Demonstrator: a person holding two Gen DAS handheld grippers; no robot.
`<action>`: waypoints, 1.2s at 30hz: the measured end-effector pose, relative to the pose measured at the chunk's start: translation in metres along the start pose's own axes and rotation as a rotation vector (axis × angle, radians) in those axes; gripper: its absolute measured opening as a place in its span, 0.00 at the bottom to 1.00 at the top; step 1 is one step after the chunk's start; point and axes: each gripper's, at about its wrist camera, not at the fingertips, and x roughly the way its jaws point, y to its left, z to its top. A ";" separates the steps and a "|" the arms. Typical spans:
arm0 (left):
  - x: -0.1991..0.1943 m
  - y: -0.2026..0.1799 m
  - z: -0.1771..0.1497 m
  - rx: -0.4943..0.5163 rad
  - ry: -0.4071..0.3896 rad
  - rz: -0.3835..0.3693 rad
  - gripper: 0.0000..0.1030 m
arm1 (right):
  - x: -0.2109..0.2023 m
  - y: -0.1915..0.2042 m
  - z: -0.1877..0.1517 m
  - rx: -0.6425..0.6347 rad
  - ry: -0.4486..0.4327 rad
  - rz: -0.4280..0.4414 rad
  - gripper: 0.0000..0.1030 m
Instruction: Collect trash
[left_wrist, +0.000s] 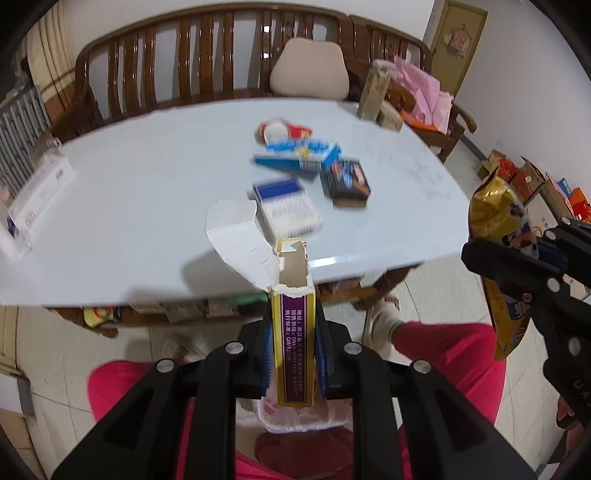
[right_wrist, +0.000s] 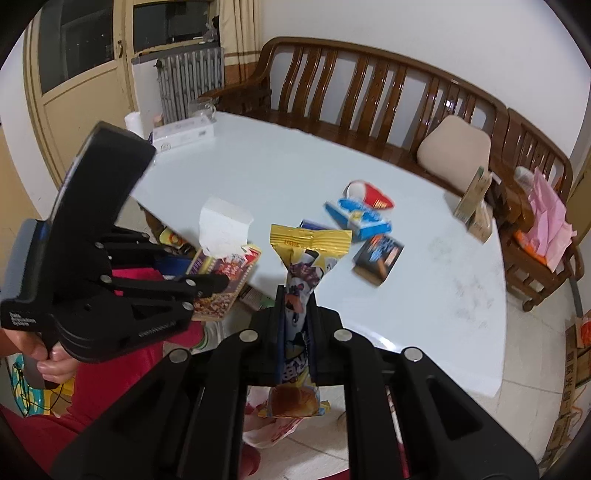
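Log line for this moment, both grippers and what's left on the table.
left gripper: shut on yellow carton | right gripper: shut on gold snack wrapper | table: four packages remain | bag: below

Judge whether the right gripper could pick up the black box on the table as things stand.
Probably not: the right gripper has its jaws shut on a yellow snack packet. The path to the black box looks open, though.
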 end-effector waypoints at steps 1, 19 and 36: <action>0.005 -0.001 -0.005 0.001 0.011 -0.003 0.18 | 0.002 0.002 -0.005 0.002 0.006 0.004 0.09; 0.075 -0.019 -0.073 0.073 0.169 -0.068 0.18 | 0.068 0.011 -0.087 0.100 0.175 0.056 0.09; 0.151 -0.011 -0.099 0.064 0.326 -0.075 0.18 | 0.137 0.006 -0.130 0.179 0.312 0.104 0.09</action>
